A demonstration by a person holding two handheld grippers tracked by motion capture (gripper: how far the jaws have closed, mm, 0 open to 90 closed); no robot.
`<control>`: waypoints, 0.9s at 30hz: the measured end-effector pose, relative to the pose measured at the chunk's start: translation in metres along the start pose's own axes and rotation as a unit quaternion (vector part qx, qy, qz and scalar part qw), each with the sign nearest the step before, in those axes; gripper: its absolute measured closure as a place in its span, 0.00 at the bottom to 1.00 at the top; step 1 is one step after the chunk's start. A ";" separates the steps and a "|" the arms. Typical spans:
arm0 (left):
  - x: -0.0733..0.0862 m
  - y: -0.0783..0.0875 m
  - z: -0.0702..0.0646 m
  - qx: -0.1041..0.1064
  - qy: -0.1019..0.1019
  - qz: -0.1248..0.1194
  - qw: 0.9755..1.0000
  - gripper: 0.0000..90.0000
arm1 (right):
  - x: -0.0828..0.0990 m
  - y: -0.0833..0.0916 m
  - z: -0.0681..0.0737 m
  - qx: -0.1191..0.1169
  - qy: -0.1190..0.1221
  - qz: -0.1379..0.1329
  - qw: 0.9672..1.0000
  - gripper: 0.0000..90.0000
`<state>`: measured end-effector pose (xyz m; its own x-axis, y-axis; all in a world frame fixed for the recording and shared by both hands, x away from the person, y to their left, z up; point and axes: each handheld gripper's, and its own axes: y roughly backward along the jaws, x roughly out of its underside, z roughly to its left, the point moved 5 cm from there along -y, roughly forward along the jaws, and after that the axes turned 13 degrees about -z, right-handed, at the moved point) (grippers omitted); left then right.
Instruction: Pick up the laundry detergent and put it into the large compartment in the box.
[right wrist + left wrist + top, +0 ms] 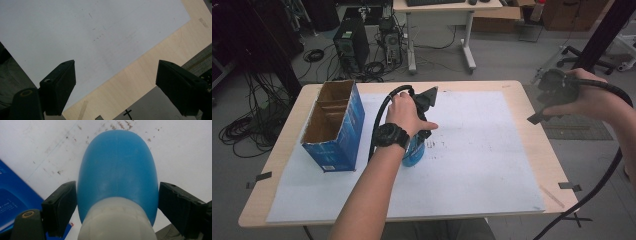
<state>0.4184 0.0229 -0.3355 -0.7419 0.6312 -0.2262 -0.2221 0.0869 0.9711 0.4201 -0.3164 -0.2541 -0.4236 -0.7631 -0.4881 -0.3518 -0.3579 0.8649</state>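
Note:
A blue bottle [413,154] with a white cap stands on the white sheet [477,150] near the table's middle. In the left gripper view the blue bottle [117,167] is seen from above, its white cap nearest the camera. My left gripper [421,135] comes down over it, and both black pads [62,205] lie against its sides. My right gripper [542,107] hangs in the air off the table's right edge. In its own view the right gripper [116,87] stands open with nothing between its jaws, above the sheet and the wooden table edge [140,75].
A blue cardboard box [334,125], open on top with dividers inside, stands just left of the bottle; a corner of the box [12,202] is close to the left jaw. Computer towers [352,45], cables and a desk lie on the floor beyond the table.

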 end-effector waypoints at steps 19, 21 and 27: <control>0.000 -0.004 0.002 -0.003 0.003 0.000 1.000 0.40 | 0.001 -0.002 0.000 -0.002 0.000 0.002 1.000 0.18; 0.000 -0.004 0.002 -0.003 0.004 -0.001 1.000 0.41 | 0.001 -0.002 0.000 -0.001 0.000 0.002 1.000 0.18; 0.000 -0.004 0.002 -0.004 0.005 -0.001 1.000 0.41 | 0.001 -0.002 0.000 -0.001 0.000 0.002 1.000 0.18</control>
<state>0.4208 0.0244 -0.3395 -0.7478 0.6235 -0.2281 -0.2284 0.0811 0.9702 0.4204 -0.3162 -0.2563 -0.4253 -0.7640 -0.4852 -0.3480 -0.3569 0.8669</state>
